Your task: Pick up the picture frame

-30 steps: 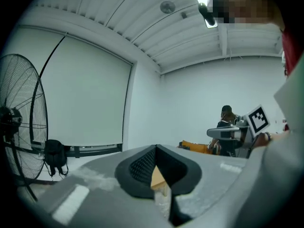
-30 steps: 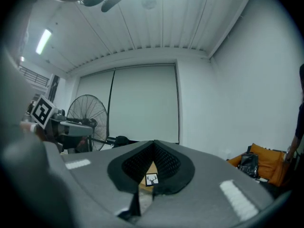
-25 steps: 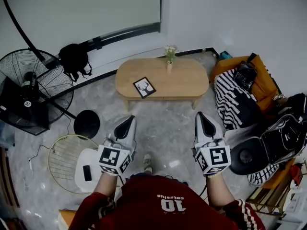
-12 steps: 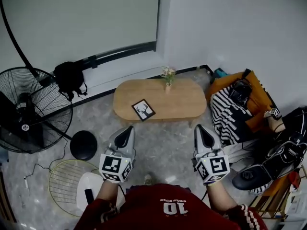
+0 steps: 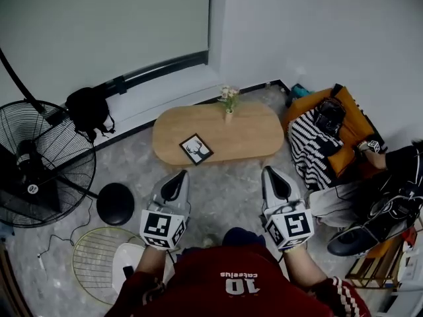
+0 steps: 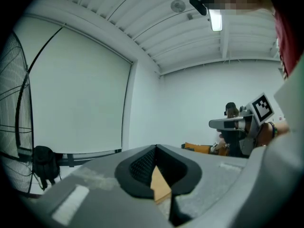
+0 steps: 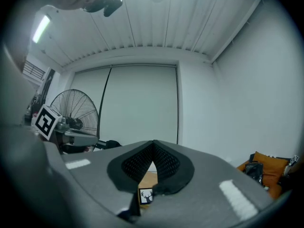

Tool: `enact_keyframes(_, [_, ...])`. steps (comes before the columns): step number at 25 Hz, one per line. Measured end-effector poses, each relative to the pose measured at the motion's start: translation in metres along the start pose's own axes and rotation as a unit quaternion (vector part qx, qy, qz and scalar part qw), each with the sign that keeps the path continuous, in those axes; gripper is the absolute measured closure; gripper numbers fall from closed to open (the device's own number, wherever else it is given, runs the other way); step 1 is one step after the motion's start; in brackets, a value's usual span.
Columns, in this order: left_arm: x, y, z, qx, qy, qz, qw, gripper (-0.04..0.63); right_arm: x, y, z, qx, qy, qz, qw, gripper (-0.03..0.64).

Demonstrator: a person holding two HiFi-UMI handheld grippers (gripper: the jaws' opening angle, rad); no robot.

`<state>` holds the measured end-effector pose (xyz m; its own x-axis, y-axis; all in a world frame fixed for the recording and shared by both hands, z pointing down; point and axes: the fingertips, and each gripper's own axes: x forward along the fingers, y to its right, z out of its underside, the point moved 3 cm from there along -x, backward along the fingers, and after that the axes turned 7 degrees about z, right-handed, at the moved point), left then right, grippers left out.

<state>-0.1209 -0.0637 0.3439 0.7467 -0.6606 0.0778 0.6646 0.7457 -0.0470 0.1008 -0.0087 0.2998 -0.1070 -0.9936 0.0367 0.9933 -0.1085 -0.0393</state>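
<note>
Head view: picture frame (image 5: 196, 149) beyond jaws

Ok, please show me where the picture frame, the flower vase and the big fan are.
picture frame (image 5: 196, 148), head view, middle of its deer print.
flower vase (image 5: 229, 116), head view, vase body below the flowers.
big fan (image 5: 56, 177), head view, on its round grille.

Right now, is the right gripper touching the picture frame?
Apart. The head view shows the right gripper over the floor, short of the table where the picture frame lies.
</note>
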Motion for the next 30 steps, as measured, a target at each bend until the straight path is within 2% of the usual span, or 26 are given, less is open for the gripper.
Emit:
enact_keyframes(7, [0.015, -0.012, 0.005, -0.02, 0.003, -0.006, 0.9998, 0.597, 0.025, 0.002, 0.004, 0.008, -0.003, -0.011, 1.0, 0.623])
enact_keyframes(12, [0.046, -0.025, 0.006, -0.021, -0.005, -0.022, 0.9995, 0.597, 0.061, 0.015, 0.009, 0.01, -0.002, -0.03, 1.0, 0.623])
enact_keyframes(17, [0.078, -0.038, 0.006, -0.014, -0.004, -0.036, 0.9993, 0.597, 0.104, 0.034, 0.015, 0.015, 0.002, -0.047, 0.999, 0.623])
enact_keyframes(21, [0.107, -0.055, 0.002, 0.004, -0.009, -0.068, 0.9976, 0.597, 0.137, 0.046, 0.013, 0.017, 0.007, -0.063, 0.998, 0.623])
enact_keyframes(30, [0.153, -0.081, -0.009, -0.002, 0.017, -0.049, 0.9987, 0.597, 0.189, 0.059, 0.023, 0.024, 0.004, -0.093, 0.995, 0.621])
